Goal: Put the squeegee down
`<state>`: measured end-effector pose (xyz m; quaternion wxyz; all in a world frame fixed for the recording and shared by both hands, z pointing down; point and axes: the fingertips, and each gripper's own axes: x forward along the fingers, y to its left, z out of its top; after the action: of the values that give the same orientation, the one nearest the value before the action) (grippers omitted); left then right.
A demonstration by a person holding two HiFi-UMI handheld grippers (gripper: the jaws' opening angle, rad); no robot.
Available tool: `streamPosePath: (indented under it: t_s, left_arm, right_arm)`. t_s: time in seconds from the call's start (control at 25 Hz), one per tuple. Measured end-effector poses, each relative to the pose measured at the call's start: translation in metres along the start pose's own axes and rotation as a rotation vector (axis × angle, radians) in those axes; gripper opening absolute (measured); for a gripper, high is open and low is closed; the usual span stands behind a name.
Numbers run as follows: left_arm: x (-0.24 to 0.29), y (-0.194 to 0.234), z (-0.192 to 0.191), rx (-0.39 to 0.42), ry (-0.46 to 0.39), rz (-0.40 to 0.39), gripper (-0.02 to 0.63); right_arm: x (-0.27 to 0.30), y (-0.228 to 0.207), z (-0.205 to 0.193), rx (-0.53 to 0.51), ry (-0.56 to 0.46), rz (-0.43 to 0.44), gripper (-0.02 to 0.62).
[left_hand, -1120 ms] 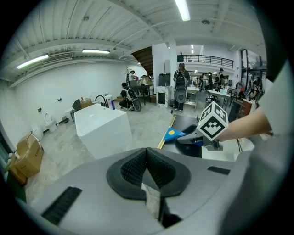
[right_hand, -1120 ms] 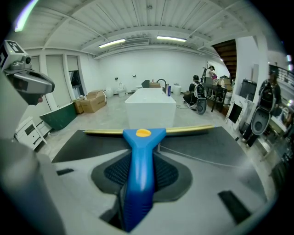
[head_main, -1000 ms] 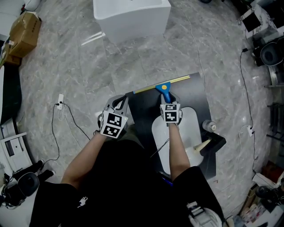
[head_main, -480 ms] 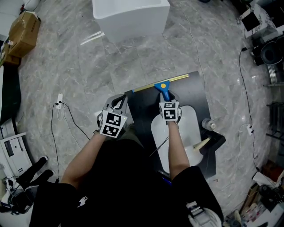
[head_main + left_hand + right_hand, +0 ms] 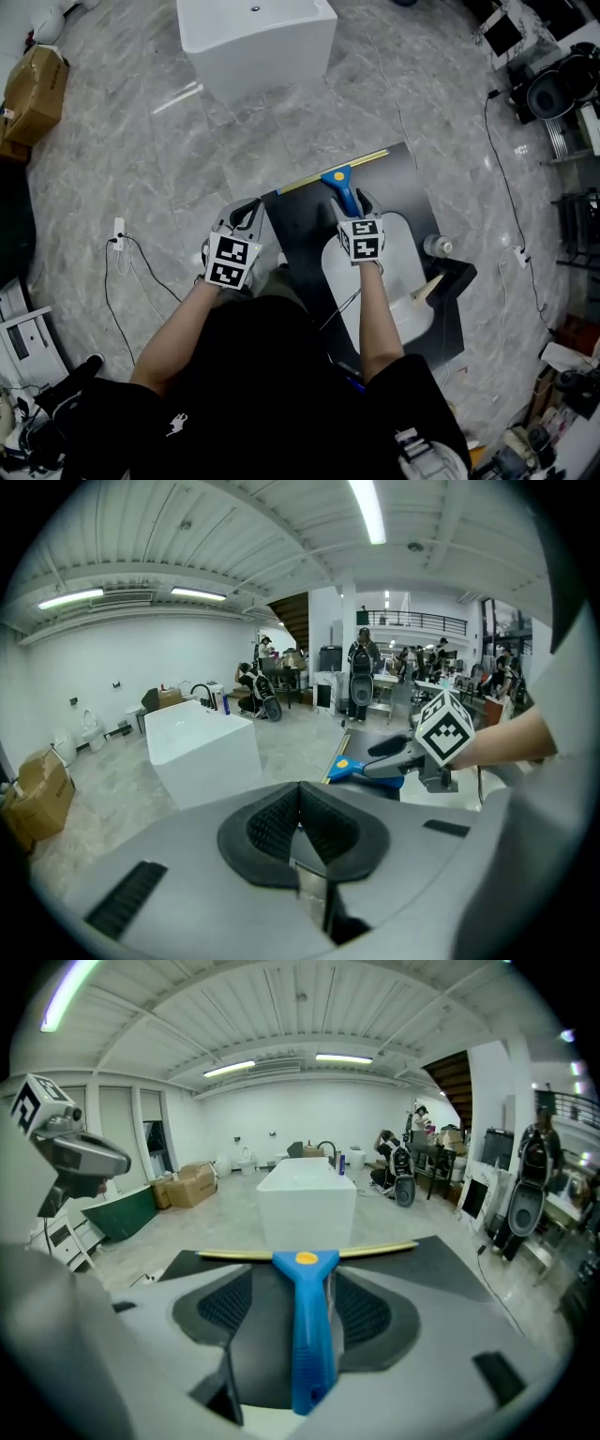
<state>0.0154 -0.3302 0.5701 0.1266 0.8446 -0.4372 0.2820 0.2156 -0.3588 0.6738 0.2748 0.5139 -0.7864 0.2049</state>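
Blue squeegee (image 5: 343,190) inside opening right gripper (image 5: 349,204), far edge of mat (image 5: 298,236)

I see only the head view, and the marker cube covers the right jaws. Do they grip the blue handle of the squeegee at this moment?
Observer: No. In the right gripper view the right gripper has its jaws opening. The handle of the squeegee lies between the pads, with a gap on each side.
Operator: Does the blade rest on the mat?
Observer: It appears so. From that low angle the yellow blade lies flat near the far edge of the dark mat.
Operator: Does the left gripper hold something?
Observer: Nothing. In the left gripper view the left gripper has its ribbed pads together, with nothing between them.
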Motion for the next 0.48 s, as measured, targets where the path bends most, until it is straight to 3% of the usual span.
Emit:
streamPosePath:
  t_s: [0.2,0.48]
  left_arm:
    - [-0.019,0.005,0.007,-0.016,-0.056,-0.102,0.003]
    - [-0.052,0.012,0.024,0.04,-0.163,-0.21,0.003]
  right_arm:
    - [-0.037,0.011,0.015,0.065,-0.057,-0.087,0.257]
    - [-0.098,0.034,0.027,0.139,-0.118,-0.207,0.04]
